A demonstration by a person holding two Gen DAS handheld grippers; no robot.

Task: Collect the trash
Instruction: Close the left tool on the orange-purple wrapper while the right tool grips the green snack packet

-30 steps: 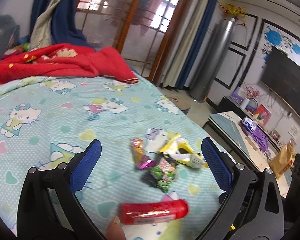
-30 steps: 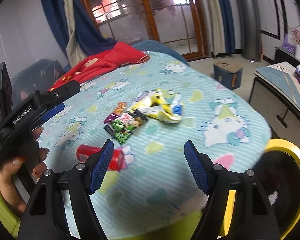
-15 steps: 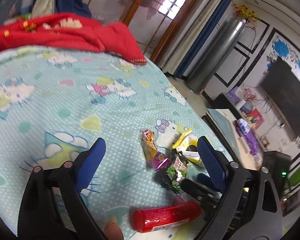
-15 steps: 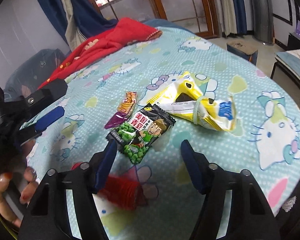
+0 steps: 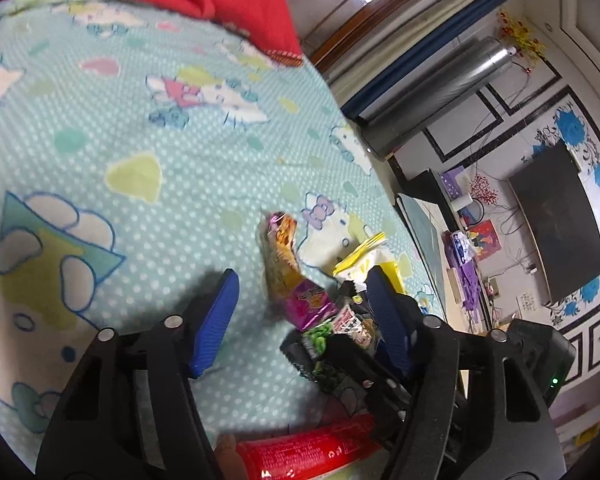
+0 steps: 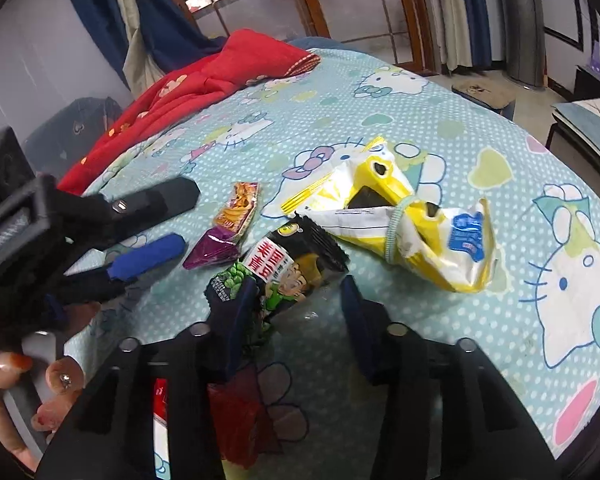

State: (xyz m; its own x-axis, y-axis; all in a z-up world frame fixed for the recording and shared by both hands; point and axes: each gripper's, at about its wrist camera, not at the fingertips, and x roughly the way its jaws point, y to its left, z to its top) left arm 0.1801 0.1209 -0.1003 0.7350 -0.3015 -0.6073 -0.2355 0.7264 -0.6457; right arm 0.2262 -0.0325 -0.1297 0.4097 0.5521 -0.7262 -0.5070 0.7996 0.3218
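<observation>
Spread across both my wrist views is a pale turquoise bedsheet printed with white cartoon cats and pastel hearts (image 6: 440, 320), with a rumpled red blanket (image 6: 204, 84) piled at its far end. Beyond the bed I see wood-framed glass doors, dark blue curtains and, in the left view, a dark flat screen (image 5: 556, 224) on a wall with blue flower decals.

The trash lies in a loose cluster on the sheet. I count a crumpled yellow-and-white plastic bag with a blue label (image 6: 400, 220), a black-and-green snack packet with red Chinese characters (image 6: 284, 268), a narrow orange-and-purple foil wrapper (image 6: 232, 220) and a red cylindrical tube (image 5: 312, 448) nearest the cameras.

My left gripper (image 5: 300, 312) has just been closing and now stands about half open. The orange-and-purple wrapper sits between its blue pads, just beside the right one, but I see neither pad pressing on it. From the right view its two fingers hover close over the sheet just left of that wrapper, and a hand with orange-painted nails (image 6: 24, 384) holds the handle.

My right gripper (image 6: 296, 300) has also just been closing and is roughly a third open. Its left pad overlaps the lower corner of the black-and-green packet; whether it touches there I cannot tell. The right pad stands clear over bare sheet, so nothing is clamped.
</observation>
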